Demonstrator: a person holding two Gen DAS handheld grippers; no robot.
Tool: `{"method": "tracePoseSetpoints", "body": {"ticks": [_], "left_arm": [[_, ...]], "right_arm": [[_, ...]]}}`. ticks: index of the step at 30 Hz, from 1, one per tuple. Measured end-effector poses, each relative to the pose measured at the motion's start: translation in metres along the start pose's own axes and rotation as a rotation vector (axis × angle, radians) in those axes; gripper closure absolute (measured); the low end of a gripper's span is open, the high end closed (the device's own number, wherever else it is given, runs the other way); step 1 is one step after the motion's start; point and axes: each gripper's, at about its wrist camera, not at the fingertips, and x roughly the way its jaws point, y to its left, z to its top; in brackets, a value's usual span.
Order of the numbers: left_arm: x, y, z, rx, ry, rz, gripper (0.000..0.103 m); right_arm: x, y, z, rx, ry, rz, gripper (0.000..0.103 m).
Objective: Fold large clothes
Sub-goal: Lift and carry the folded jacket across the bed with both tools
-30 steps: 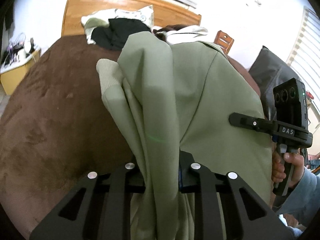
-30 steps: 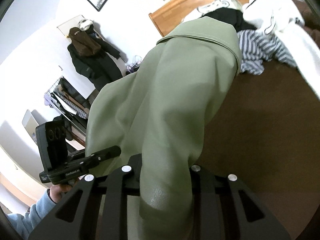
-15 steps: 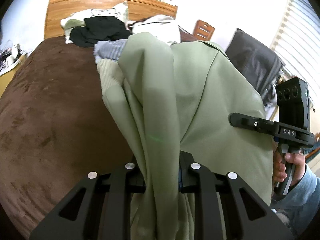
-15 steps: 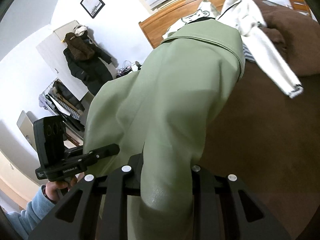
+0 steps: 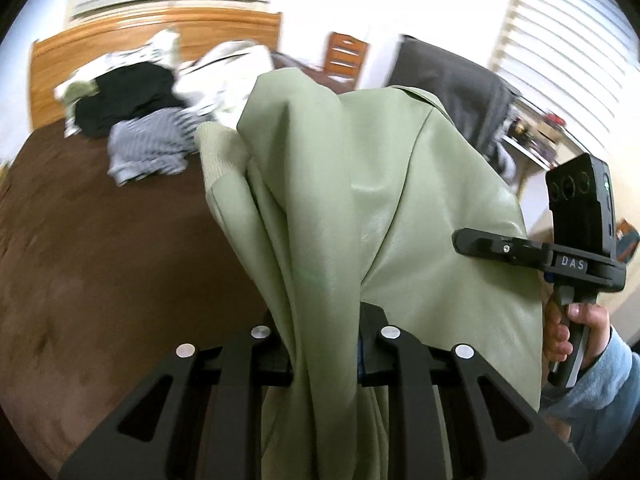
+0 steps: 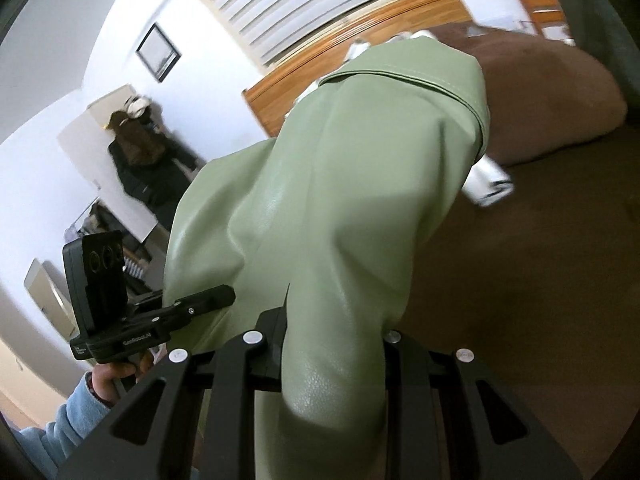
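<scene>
Btwn both grippers' fingers (image 5: 372, 344), green jacket (image 5: 360, 184) bunched, over bed (image 5: 100, 260)

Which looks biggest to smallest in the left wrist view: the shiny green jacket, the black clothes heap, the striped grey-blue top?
1. Shiny green jacket, though it hangs nearest the camera.
2. and 3. Black clothes heap and striped grey-blue top look alike; not ranked.
</scene>
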Motion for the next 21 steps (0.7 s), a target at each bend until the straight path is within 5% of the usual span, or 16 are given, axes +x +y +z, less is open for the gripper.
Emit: {"method": "tracePoseSetpoints", "body": {"ticks": [14,21], "left_arm": [[0.147,-0.154,0.052,0.155,0.103,-0.265,0.084],[0.219,-0.223,0.059,0.245,0.182,-0.338,0.085]], "right_arm": [[-0.141,-0.155,-0.005,0.178,-0.102,-0.287,0.080],[-0.189,-0.229,-0.025,0.284,-0.165,-0.385,0.080]]}}
